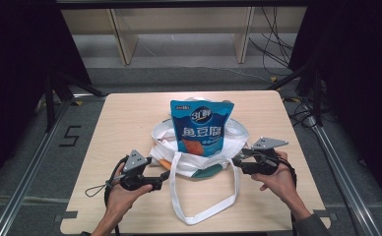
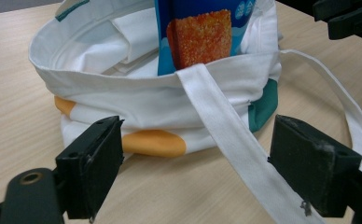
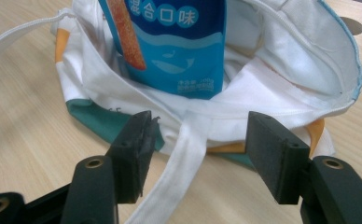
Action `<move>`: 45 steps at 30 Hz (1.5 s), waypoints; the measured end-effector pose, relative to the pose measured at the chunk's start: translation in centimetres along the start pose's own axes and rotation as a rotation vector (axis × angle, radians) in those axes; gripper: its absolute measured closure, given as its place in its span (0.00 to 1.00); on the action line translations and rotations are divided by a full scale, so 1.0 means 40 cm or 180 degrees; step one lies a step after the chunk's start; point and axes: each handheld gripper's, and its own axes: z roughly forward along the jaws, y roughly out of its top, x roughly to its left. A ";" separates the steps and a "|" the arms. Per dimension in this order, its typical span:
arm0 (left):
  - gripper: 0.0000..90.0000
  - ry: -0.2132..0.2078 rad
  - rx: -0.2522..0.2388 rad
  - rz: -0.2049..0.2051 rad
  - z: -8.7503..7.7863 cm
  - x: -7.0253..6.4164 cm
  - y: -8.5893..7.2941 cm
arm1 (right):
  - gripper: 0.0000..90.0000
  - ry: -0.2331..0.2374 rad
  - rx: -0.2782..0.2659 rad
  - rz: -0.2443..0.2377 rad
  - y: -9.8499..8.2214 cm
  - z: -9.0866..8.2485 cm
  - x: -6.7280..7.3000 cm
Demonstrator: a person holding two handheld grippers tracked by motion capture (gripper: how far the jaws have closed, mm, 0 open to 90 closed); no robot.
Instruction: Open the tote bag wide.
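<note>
Presently, items by size:

Wooden table: pale top, bearing everything below.

White canvas tote bag: slumped near the table's middle, mouth rolled down and gaping, orange and green print on its lower side. One long white strap loops toward the person's edge of the table; in the left gripper view it runs down between the open jaws, though contact cannot be told.

Blue snack pouch: upright inside the tote, its lower part below the rim, its upper half well clear of it. Sole visible content.

Left gripper: just beside the tote's near left side, jaws wide apart, gripping nothing.

Right gripper: just beside the tote's right side, jaws apart, nothing between the pads.

Progress, as judged: the pouch is bagged and both grippers are clear of the cloth, so packing looks done. Possibly remaining: gathering the straps or straightening the rim.
</note>
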 end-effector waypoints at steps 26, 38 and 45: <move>0.17 -0.0026 -0.0029 0.0060 -0.035 -0.059 -0.109 | 0.38 -0.0043 0.0057 0.0118 -0.106 -0.053 0.054; 0.17 -0.0055 0.0114 0.0120 -0.056 -0.064 -0.142 | 0.37 -0.0034 0.0091 0.0071 -0.153 -0.073 0.076; 0.17 0.0022 0.0265 0.0253 -0.062 -0.079 -0.163 | 0.37 -0.0031 0.0164 -0.0032 -0.187 -0.093 0.086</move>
